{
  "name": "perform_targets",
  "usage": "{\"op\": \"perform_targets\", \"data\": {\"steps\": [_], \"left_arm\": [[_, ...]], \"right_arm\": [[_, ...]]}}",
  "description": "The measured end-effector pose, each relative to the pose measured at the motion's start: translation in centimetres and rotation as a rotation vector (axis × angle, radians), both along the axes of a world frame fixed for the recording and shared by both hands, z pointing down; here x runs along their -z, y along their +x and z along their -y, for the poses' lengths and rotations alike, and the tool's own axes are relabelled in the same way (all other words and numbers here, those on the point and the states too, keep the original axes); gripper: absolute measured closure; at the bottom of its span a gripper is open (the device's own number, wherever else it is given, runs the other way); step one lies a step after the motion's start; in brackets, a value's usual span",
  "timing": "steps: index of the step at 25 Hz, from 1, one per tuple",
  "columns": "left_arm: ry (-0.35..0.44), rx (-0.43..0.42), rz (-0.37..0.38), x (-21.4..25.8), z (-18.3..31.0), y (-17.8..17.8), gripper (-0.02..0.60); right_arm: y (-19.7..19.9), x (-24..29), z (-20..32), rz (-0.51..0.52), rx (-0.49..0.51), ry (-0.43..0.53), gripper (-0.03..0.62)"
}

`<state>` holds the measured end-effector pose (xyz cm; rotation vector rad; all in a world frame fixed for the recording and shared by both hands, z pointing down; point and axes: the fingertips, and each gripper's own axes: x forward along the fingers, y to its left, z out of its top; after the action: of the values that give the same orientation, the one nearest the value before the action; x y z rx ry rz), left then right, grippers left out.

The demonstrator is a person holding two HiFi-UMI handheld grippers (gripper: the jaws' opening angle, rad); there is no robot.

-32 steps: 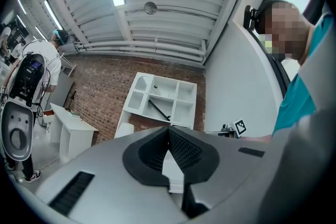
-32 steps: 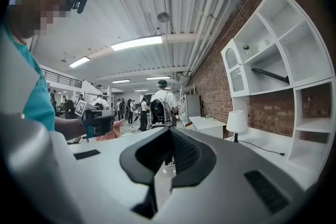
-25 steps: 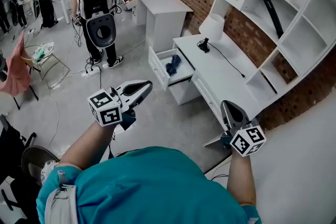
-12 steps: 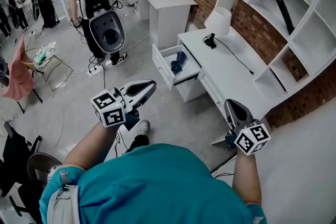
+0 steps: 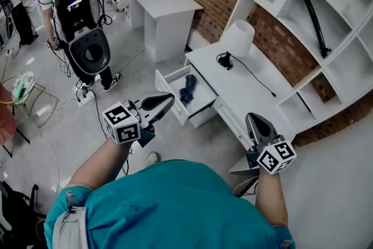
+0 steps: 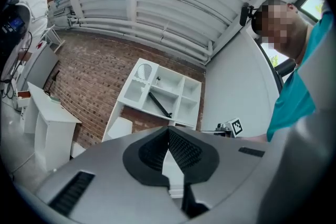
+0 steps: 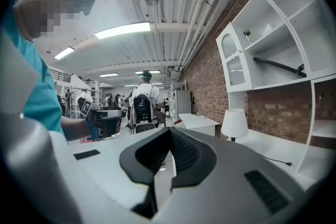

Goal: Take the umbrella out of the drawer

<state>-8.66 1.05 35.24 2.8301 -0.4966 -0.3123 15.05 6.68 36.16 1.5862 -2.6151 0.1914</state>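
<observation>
Dark-blue folded umbrella (image 5: 187,88) lies inside the open drawer (image 5: 165,80) of the white desk (image 5: 245,87), apparently on the drawer floor and well inside its walls. Drawer is pulled out toward the open room, away from the brick wall. The umbrella's long axis seems to run roughly parallel to the drawer front, though the bundle is small and creased in the head view, so that is a judgement. Left gripper (image 5: 165,101) is held up ahead of the person, jaws pressed together with nothing between them. Its tip points toward the drawer front and, in the head view, sits just beside it. It is plainly higher than the drawer and not touching. Right gripper (image 5: 254,121) also has its jaws together and empty. It hangs over the near end of the desk, well apart from the umbrella and off to the drawer's closed side. Neither gripper view takes in the drawer: the left one looks up at the shelf unit (image 6: 160,97), the right one past the lamp (image 7: 234,123). Left is the nearer hand, and the umbrella lies forward of and below its jaws. Likely need: open the jaws, tip down, and close across the bundle's narrow width.
</observation>
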Motion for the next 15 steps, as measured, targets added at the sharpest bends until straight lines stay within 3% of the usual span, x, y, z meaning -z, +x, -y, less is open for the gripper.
{"op": "perform_targets", "data": {"steps": [9, 15], "left_arm": [[-0.013, -0.057, 0.021, -0.1, 13.9, -3.9, 0.568], [-0.026, -0.082, 0.047, -1.5, 19.5, -4.7, 0.568]], "right_arm": [[-2.8, 0.6, 13.3, 0.015, -0.067, -0.013, 0.572], [-3.0, -0.5, 18.3, 0.024, -0.108, -0.035, 0.572]]}}
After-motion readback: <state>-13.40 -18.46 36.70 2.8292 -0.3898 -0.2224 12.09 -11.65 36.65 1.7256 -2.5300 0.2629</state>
